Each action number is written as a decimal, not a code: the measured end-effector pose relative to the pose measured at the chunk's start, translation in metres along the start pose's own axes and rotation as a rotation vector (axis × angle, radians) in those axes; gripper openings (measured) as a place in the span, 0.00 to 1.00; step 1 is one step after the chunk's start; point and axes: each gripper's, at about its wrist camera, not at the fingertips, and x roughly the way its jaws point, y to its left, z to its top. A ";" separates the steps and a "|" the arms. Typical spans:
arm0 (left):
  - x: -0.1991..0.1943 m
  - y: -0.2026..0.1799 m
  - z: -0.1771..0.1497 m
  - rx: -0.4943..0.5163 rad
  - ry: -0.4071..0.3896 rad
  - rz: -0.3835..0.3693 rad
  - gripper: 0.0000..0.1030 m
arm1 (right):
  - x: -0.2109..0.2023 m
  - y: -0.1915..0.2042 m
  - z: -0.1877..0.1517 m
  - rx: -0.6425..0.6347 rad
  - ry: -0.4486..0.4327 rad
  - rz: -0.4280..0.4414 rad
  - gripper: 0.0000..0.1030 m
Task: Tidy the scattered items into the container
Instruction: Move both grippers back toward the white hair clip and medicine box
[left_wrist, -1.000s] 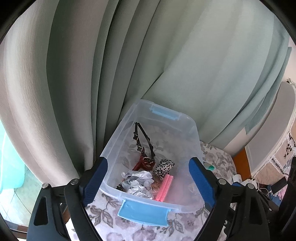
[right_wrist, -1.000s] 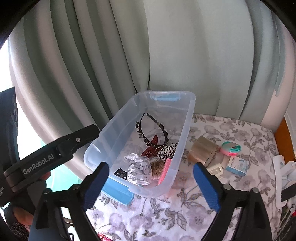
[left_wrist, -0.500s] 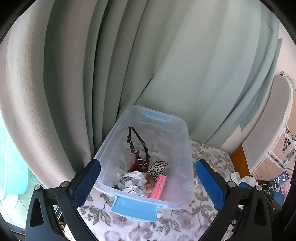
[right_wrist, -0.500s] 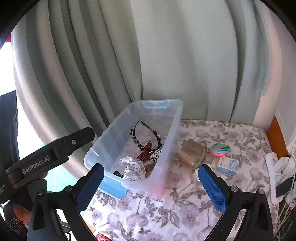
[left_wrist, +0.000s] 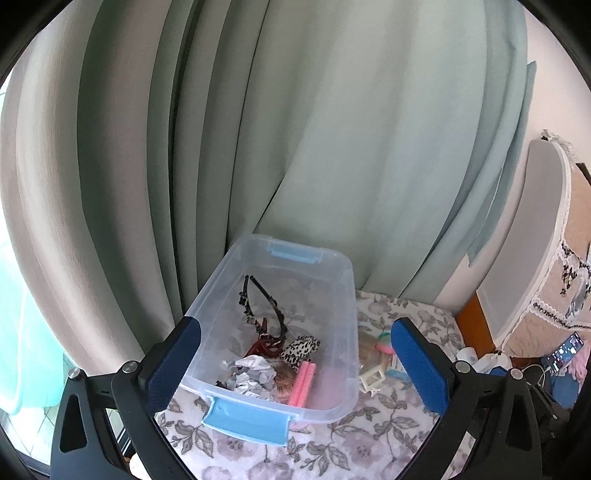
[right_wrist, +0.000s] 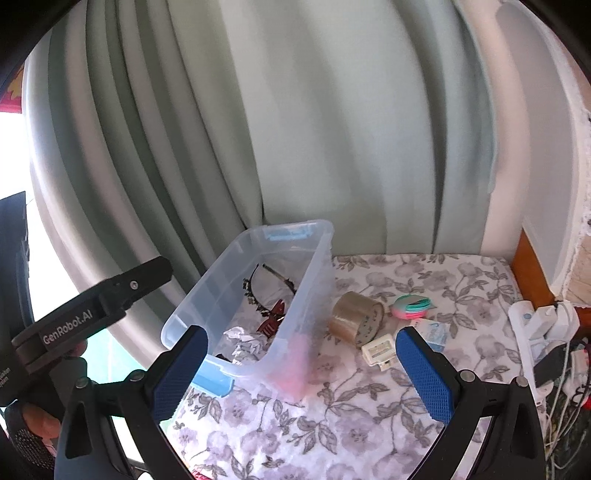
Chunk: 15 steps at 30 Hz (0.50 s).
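Both grippers, left (left_wrist: 295, 363) & right (right_wrist: 303, 369), wide open, empty, above bin (left_wrist: 343, 280) w/ hair bits

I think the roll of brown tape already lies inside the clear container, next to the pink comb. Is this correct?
Not quite. The roll of brown tape lies outside the clear container, on the flowered cloth just beside its wall, as the right wrist view shows. The pink comb is inside the container.
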 end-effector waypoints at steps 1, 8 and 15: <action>-0.001 -0.003 0.000 0.003 -0.005 -0.003 1.00 | -0.003 -0.004 0.000 0.007 -0.007 -0.002 1.00; -0.003 -0.028 -0.004 0.029 -0.021 -0.030 1.00 | -0.017 -0.034 0.004 0.048 -0.043 -0.017 1.00; 0.002 -0.063 -0.010 0.097 -0.017 -0.054 1.00 | -0.024 -0.065 0.001 0.097 -0.060 -0.042 1.00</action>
